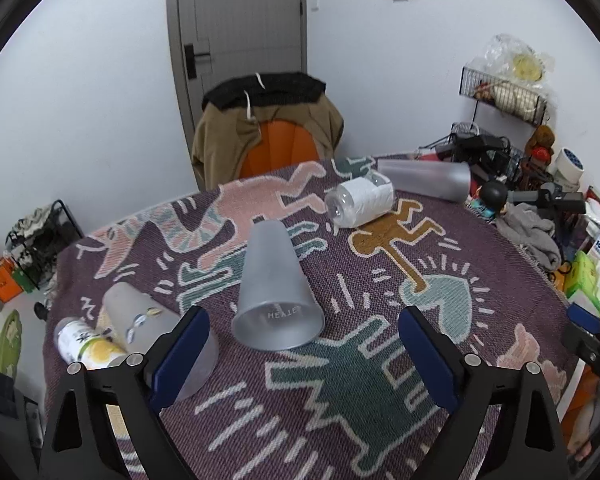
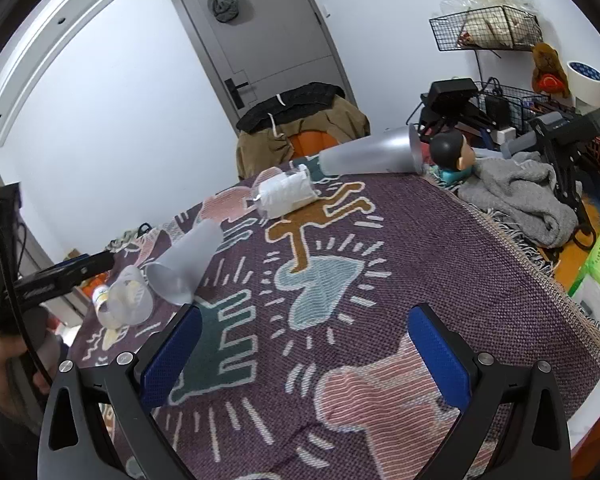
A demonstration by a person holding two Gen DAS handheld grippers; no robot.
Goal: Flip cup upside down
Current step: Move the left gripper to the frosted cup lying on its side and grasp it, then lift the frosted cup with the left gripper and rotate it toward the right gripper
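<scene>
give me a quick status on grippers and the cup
Left hand-held gripper open, empty, short of frosted cup. Right hand-held gripper open, empty. Cup on its side. Nothing between.

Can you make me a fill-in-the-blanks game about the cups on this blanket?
1. The frosted cup in front of the left hand-held gripper lies on its ____.
2. Both hand-held grippers, left and right, hold ____.
3. The chair behind the table is colored ____.
4. The jacket hangs over the ____.

Missing words: side; nothing; orange; chair
</scene>
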